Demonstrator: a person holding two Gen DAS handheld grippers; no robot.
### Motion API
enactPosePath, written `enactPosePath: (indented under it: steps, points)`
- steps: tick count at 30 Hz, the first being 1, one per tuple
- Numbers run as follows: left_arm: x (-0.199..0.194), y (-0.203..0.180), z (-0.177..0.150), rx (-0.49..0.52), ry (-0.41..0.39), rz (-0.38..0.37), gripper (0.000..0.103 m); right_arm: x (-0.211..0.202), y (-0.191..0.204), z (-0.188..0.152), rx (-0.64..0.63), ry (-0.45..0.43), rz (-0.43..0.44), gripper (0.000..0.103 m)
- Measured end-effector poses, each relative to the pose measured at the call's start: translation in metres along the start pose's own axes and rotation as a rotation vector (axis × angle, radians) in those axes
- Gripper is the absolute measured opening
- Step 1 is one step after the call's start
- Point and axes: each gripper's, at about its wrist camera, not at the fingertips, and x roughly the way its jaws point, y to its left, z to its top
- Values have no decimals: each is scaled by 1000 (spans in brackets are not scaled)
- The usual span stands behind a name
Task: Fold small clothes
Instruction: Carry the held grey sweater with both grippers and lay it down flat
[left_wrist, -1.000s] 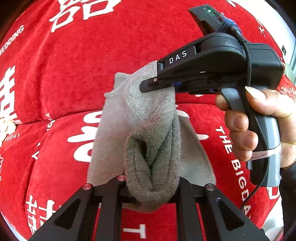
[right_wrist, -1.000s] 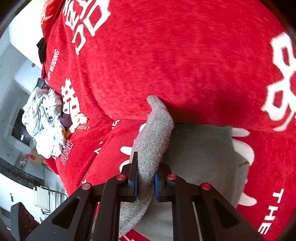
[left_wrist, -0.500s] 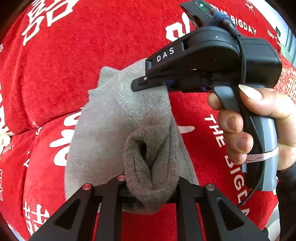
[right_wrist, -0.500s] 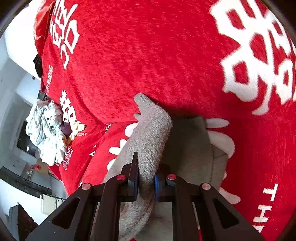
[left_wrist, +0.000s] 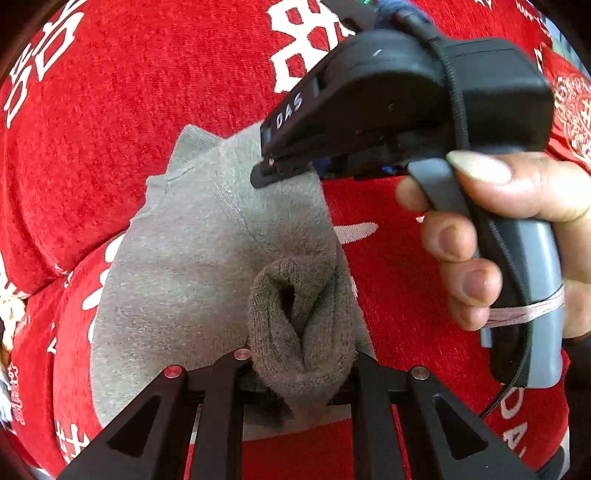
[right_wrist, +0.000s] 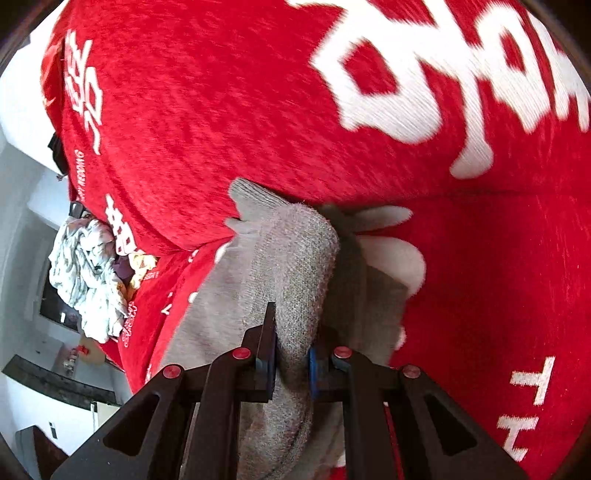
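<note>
Left wrist view: the left gripper is pinching a bunched, ribbed bit of a grey garment, jaws pressed tight on the thick fold that bulges up between them. The rest of the garment spreads flat to the left & away, lying on a red cover w/ white lettering, where the seat meets the back cushion. The right gripper comes in from the upper right, black body marked "DAS", its tips clamped on the far edge of the same garment. A hand wraps its grey handle, thumb on top, fingers curled round the front; a band circles the handle lower down.

Right wrist view: right gripper w/ blue pads, jaws squeezed on a ridge of the grey garment, which rises between them & folds over away from the camera. More grey cloth lies under & to the right, on the red cover. Far left, at the cover's edge, a crumpled pale cloth pile. Picture a bit blurred.
</note>
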Motion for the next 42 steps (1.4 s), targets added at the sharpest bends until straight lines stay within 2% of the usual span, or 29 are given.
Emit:
enactPosePath:
  steps: [2,4,6,7,8,10,12,14,18,23,25,26,27,28,29,30,31,34,35,37,38,40,42]
  points:
    - [0,-5,1,8,-8,7,17,5,-7,-2,10,0,-4,14]
    - [1,-5,2,11,-4,6,25,8,-10,-3,16,-7,-9,14]
    - [-1,-1,4,-4,2,-64,50,10,-12,-3,30,-13,-18,20]
    - [-5,3,3,-17,0,-83,62,10,-11,-4,39,-17,-29,21]
    - [-14,7,2,-30,-18,-80,69,8,-10,-4,50,-23,-48,25]
    - [-30,15,-3,-31,-52,-90,71,2,-7,-5,65,-32,-58,33]
    - [-50,24,-13,-17,-78,-128,71,-15,-9,-10,81,-68,-61,48]
    - [-70,37,-27,-5,-121,-145,71,-33,-6,-17,77,-110,-81,49]
    - [-92,62,-54,-11,-164,-105,71,-68,21,-43,-12,-153,-73,50]
    - [-78,104,-68,-94,-136,-23,71,-81,70,-89,-144,-144,-63,57]
    - [-62,114,-66,-128,-114,-17,71,-75,85,-99,-184,-153,-112,57]
    - [-49,119,-64,-143,-95,-21,71,-71,88,-102,-188,-161,-148,55]
    - [-40,123,-64,-158,-77,-2,71,-64,89,-104,-184,-150,-174,33]
    - [-29,131,-65,-183,-51,3,72,-53,87,-107,-190,-113,-191,17]
    - [-23,138,-69,-205,-36,-22,80,-46,81,-112,-186,-82,-218,9]
    - [-19,143,-73,-224,-29,-33,88,-39,73,-117,-159,-60,-255,9]
    - [-18,147,-79,-235,-28,-34,89,-35,63,-124,-121,-49,-262,8]
    - [-12,150,-93,-212,-10,-28,89,-42,50,-142,-75,-86,-221,8]
    - [-10,150,-97,-204,7,6,89,-44,49,-145,-70,-85,-218,8]
    - [-13,155,-101,-213,12,-14,89,-50,48,-151,-58,-99,-206,10]
    - [-21,161,-102,-236,-3,-55,89,-53,47,-152,-45,-98,-197,14]
    - [-34,172,-101,-263,-32,-114,89,-67,44,-152,-10,-115,-175,29]
    - [-44,184,-94,-284,-57,-162,89,-84,43,-152,-8,-159,-195,76]
